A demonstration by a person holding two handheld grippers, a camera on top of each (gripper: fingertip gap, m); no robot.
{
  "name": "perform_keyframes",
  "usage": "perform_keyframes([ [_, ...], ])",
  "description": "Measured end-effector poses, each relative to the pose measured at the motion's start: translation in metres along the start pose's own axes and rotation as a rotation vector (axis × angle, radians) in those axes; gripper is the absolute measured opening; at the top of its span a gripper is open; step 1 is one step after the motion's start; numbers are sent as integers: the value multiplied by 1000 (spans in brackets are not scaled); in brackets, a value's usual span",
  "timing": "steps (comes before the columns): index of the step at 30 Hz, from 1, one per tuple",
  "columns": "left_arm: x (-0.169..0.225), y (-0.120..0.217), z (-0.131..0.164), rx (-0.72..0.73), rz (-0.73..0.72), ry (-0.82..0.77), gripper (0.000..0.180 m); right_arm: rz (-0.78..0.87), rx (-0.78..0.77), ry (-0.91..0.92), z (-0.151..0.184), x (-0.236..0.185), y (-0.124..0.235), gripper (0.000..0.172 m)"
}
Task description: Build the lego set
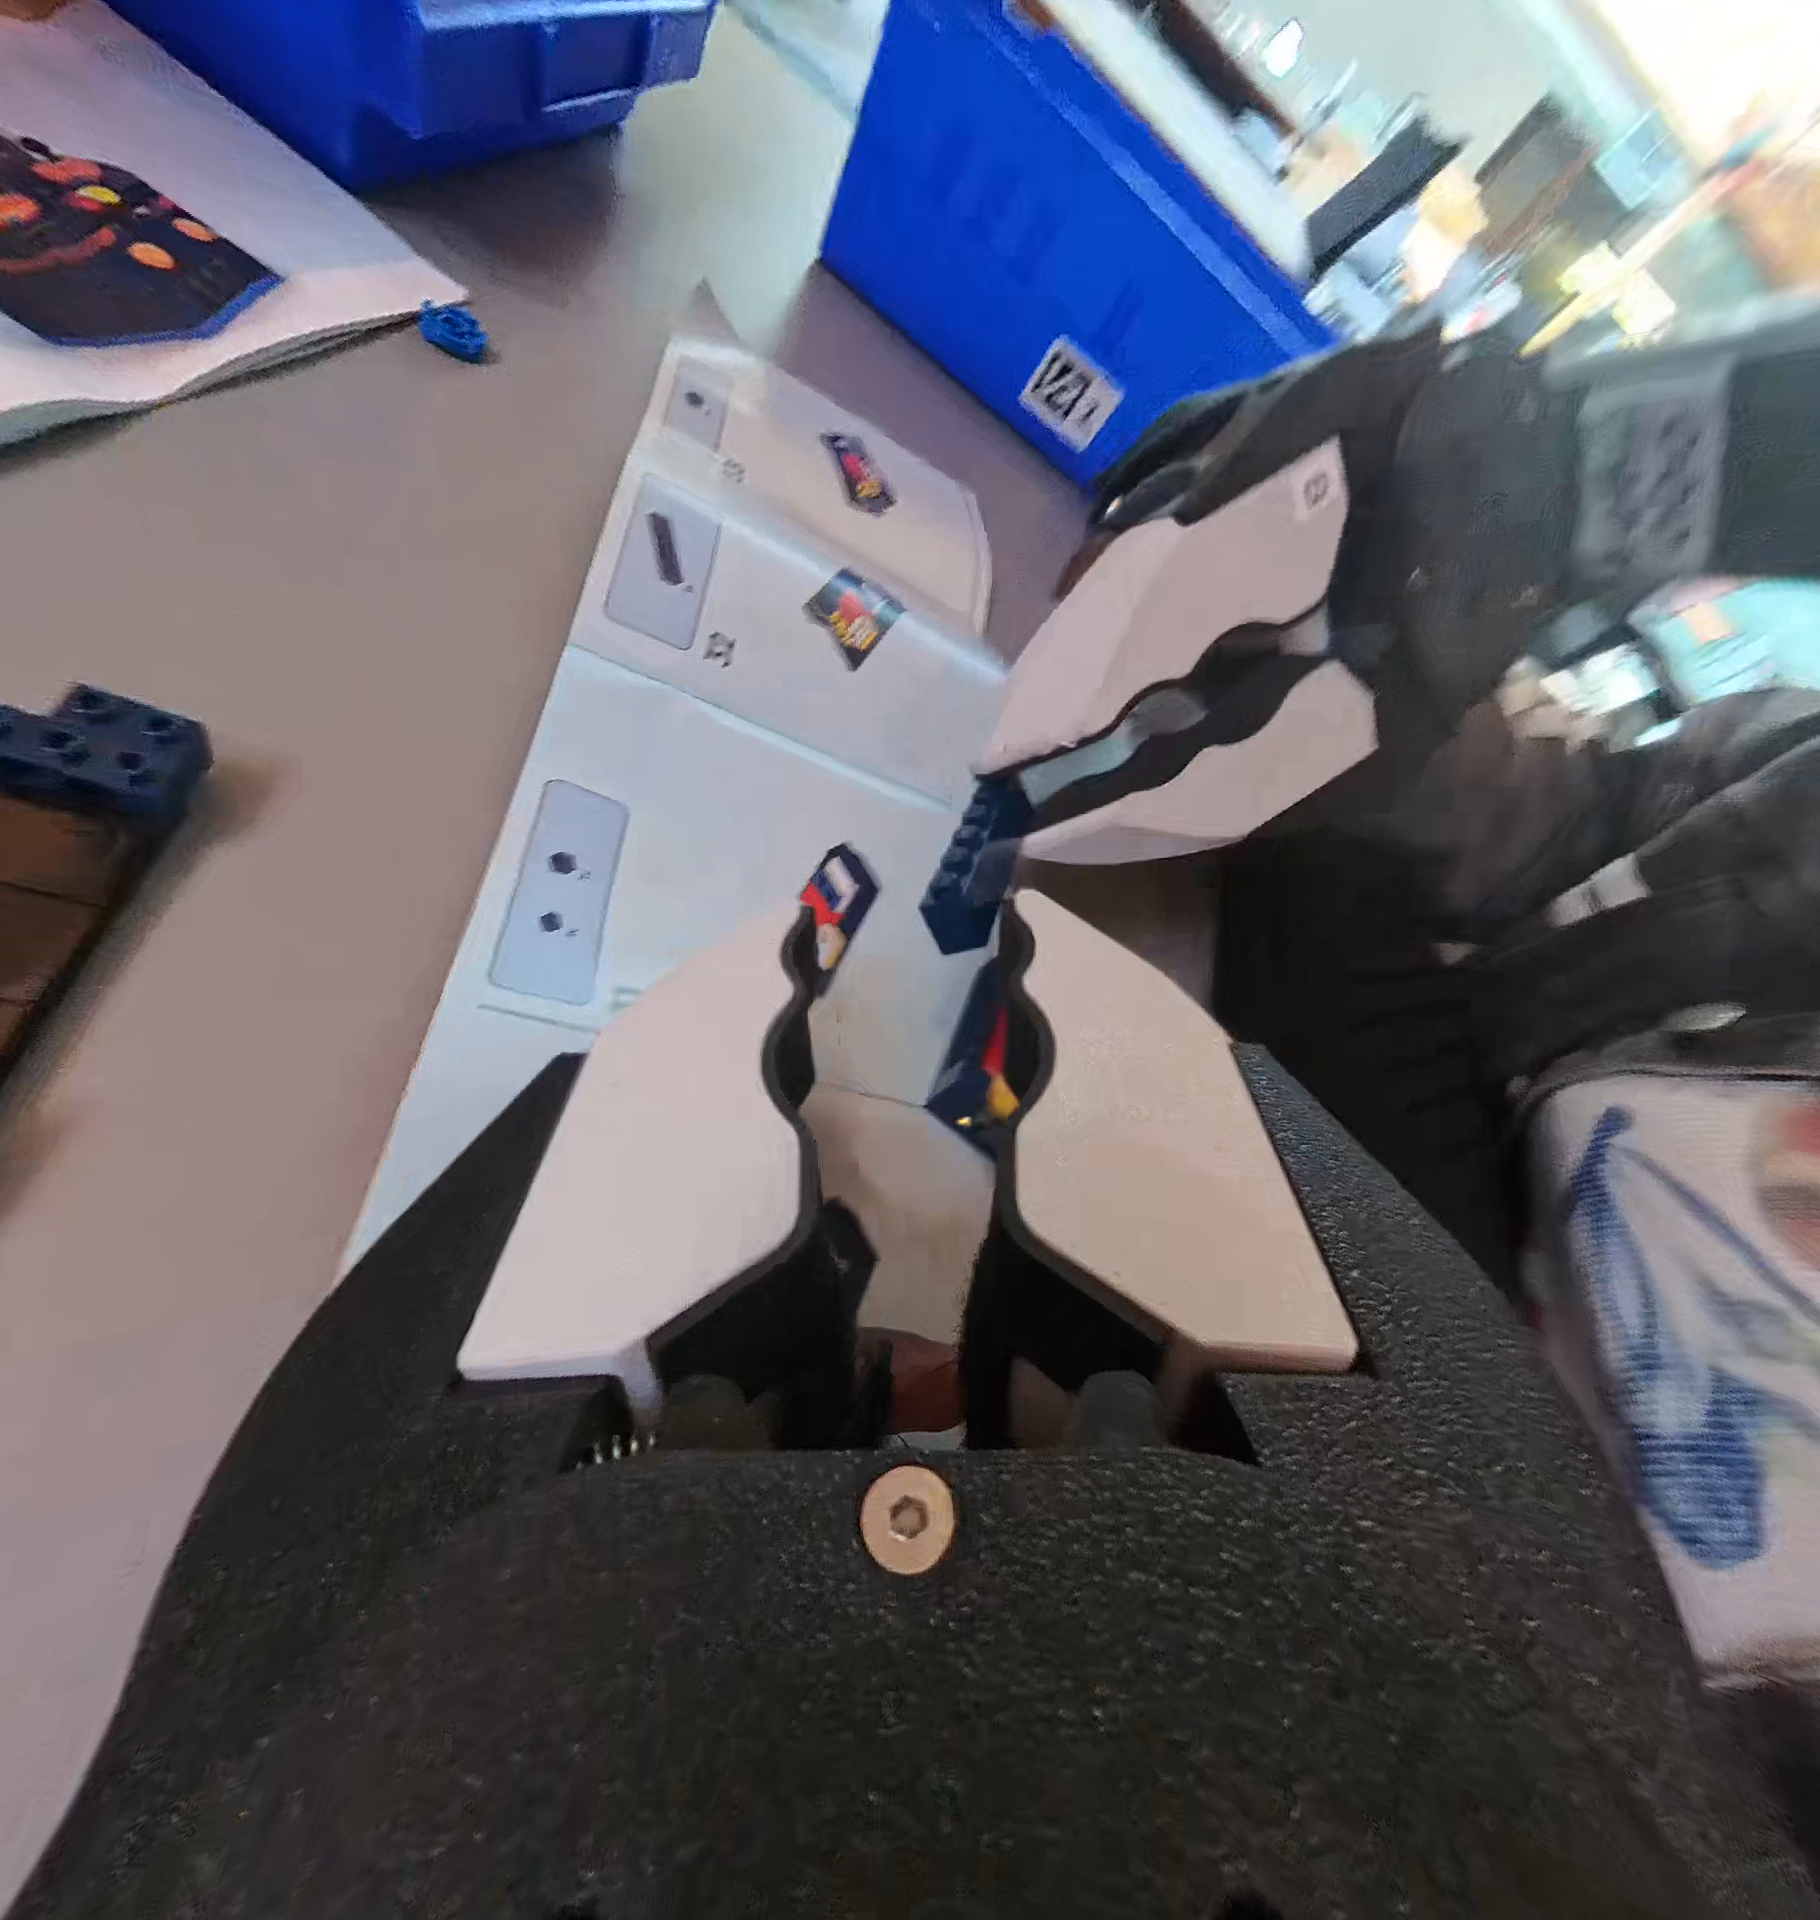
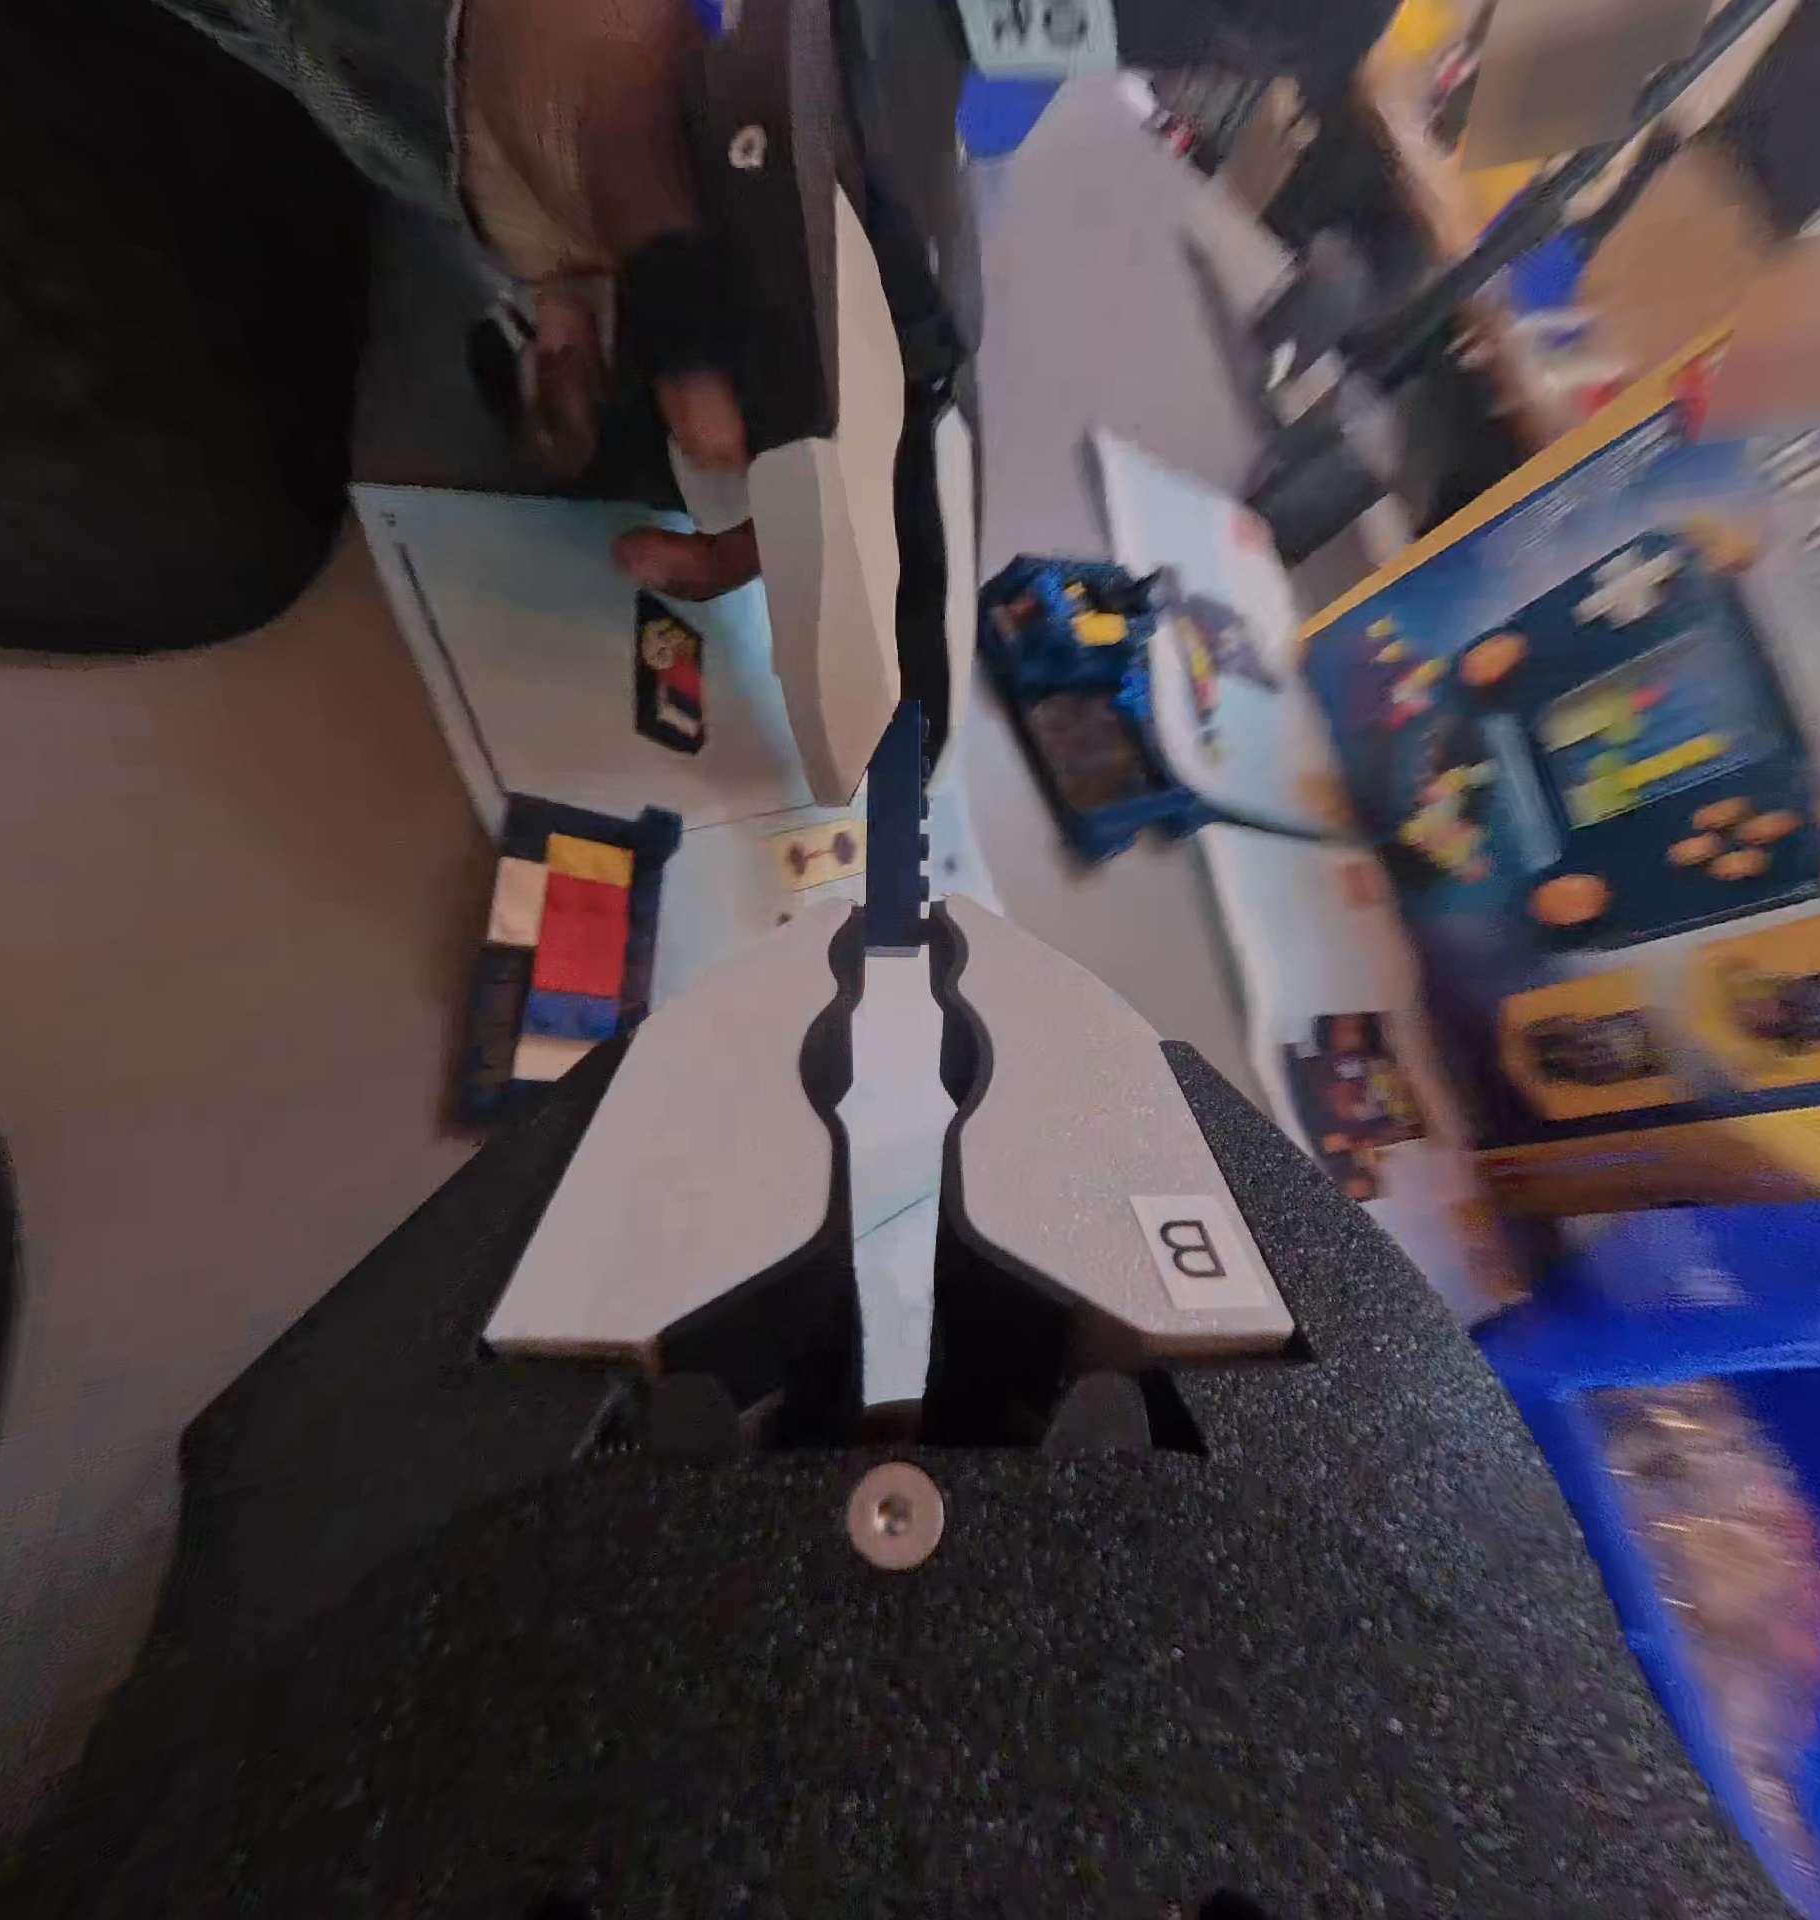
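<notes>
Gripping one end of a long dark blue brick, the right hand-held gripper has its two pads pressed on the brick's sides, and the studded bar sticks out forward in the air above an open instruction booklet on the desk. The brick's far end reaches in at the tips of the left hand-held gripper, whose fingers stand well apart with nothing pinched between them; in its own view the brick sits just beside the right fingertip, and whether it touches is hard to tell through the blur. A partly built block panel with red, yellow, white and blue pieces lies on the desk below, beside the booklet. Blue bins and a colourful box stand farther off.

The hold looks thin: only the brick's end is caught, so a knock from the other fingers could likely swing it or lever it out onto the booklet.
</notes>
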State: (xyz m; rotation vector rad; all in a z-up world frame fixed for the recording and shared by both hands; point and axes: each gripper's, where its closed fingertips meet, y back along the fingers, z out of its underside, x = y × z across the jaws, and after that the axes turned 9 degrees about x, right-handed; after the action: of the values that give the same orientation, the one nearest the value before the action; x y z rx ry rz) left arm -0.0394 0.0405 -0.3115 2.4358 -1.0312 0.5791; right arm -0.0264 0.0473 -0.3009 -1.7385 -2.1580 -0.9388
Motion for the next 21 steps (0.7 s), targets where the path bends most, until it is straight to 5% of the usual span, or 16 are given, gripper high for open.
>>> perform_keyframes([
  [2,12,1,-8,52,98,56,13,73,11,104,-7,6,1,12],
  [5,24,5,-13,100,178,2,8,88,75,125,-14,6,3,12],
  [11,38,6,-2,48,223,-359,7,-269,277,-447,-35,-8,16,19],
  [16,45,3,8,4,244,-474,7,-437,131,-495,-28,-25,8,17],
  [21,40,4,9,-12,214,-497,8,-423,74,-445,-21,-29,3,8],
])
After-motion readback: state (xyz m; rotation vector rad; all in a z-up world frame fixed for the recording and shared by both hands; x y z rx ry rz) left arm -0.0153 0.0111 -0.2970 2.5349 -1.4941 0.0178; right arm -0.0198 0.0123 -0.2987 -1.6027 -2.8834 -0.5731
